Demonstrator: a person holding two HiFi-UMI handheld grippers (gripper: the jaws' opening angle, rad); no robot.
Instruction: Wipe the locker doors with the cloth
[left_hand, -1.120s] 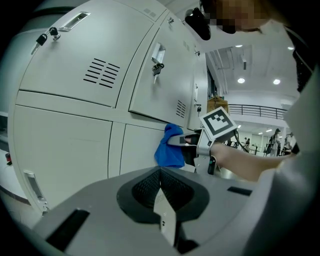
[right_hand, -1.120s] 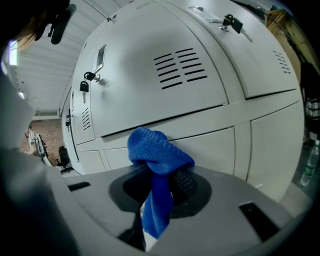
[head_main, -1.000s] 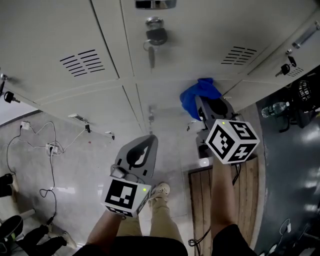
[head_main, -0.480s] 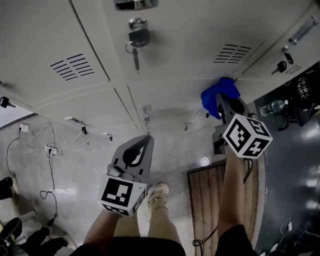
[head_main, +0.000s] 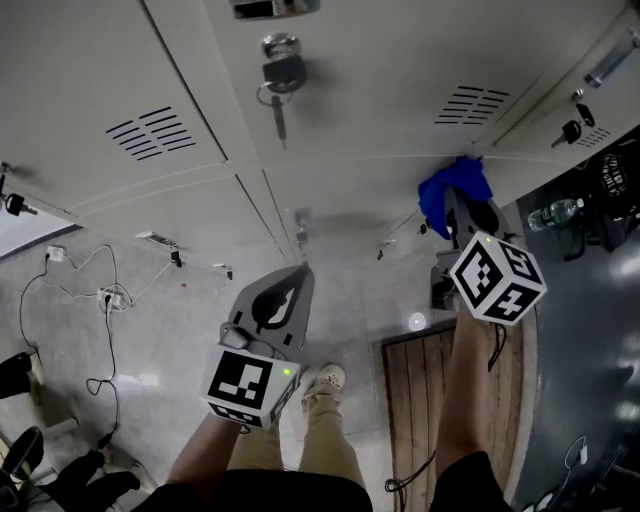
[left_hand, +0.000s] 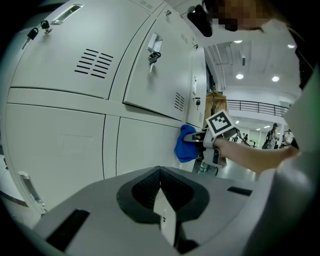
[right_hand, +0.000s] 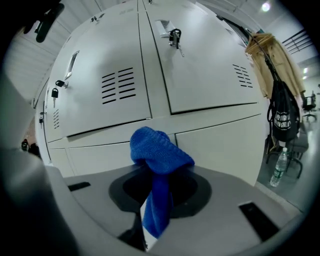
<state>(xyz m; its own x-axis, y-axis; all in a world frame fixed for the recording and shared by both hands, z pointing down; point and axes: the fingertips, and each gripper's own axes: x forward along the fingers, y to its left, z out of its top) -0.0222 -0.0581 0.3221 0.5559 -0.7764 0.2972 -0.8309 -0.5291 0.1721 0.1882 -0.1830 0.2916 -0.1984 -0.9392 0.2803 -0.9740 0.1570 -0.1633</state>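
The blue cloth (head_main: 447, 196) is bunched against the lower grey locker door (head_main: 340, 200), near its right edge and just under the seam with the upper door. My right gripper (head_main: 462, 212) is shut on it; in the right gripper view the cloth (right_hand: 158, 152) bulges over the jaws and hangs down between them. My left gripper (head_main: 298, 276) hangs lower left, away from the doors, shut with nothing in it (left_hand: 161, 172). The left gripper view shows the cloth (left_hand: 185, 145) against the door, with the right gripper behind it.
A padlock with a key (head_main: 279, 74) hangs on the upper door. Cables and a power strip (head_main: 101, 297) lie on the floor at left. A wooden board (head_main: 412, 400), a water bottle (head_main: 551, 215) and a black bag (head_main: 611, 184) are at right.
My right gripper has slid the cloth rightwards along the lower door, from near its middle to its right edge. The left gripper has barely moved.
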